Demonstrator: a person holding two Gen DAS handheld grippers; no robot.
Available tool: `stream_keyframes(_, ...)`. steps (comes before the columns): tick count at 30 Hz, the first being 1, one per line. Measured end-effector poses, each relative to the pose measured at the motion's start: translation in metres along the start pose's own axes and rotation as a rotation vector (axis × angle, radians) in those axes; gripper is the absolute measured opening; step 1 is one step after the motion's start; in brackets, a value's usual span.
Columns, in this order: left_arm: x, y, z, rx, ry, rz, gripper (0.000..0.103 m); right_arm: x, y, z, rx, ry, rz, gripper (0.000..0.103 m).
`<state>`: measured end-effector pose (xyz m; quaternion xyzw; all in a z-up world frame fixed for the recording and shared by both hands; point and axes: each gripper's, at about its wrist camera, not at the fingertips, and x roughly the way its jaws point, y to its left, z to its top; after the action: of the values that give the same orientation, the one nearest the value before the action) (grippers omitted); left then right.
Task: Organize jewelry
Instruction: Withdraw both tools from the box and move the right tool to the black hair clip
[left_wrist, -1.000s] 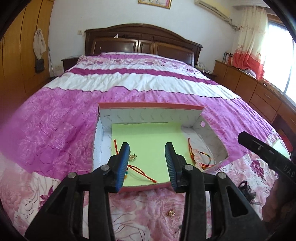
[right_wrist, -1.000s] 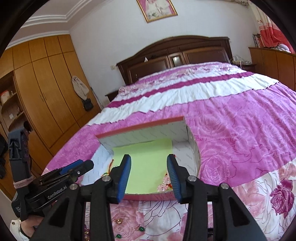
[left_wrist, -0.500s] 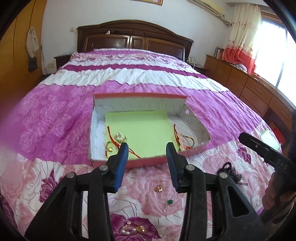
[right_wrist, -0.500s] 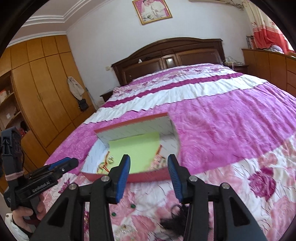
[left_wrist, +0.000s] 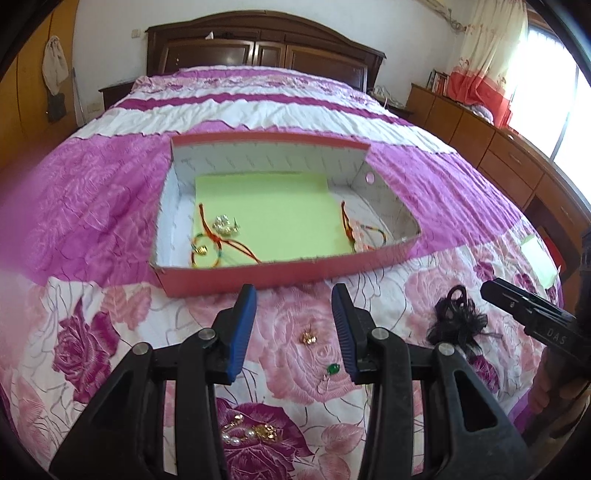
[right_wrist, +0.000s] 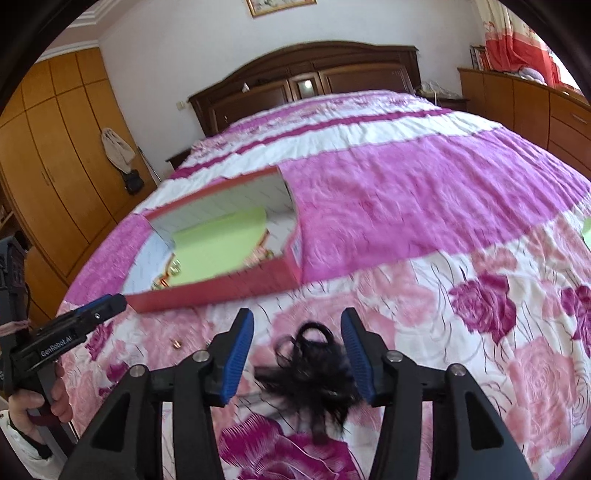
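Bed: red box holding bracelets.
Left gripper: jaws apart above gold earring.
Right gripper: jaws apart, straddling black hair tie.

Bed: I see a quilted bedspread in magenta, white and rose print.
Box: a red cardboard box sits open at mid-bed.
Near edge: a gold earring, a green-stone earring and a pearl-and-gold cluster lie loose on the roses.
Right: a black lace hair tie rests on the spread.
Far right: a green paper slip lies flat.
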<state>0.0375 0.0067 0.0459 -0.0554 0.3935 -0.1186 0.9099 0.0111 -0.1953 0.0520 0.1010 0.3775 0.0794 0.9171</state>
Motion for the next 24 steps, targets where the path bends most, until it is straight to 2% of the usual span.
stream_keyframes(6,0.016,-0.004,-0.011,0.005,0.058,-0.009,0.034,0.013,-0.005,-0.012,0.011,0.067,-0.028,0.063)
stream_keyframes(12,0.029,-0.004,-0.018,0.001,0.098,-0.007,0.033,0.022,-0.009,-0.018,0.030,0.106,-0.028,0.063)
stream_keyframes(24,0.049,-0.008,-0.027,0.014,0.153,-0.007,0.033,0.041,-0.017,-0.027,0.107,0.177,0.020,0.067)
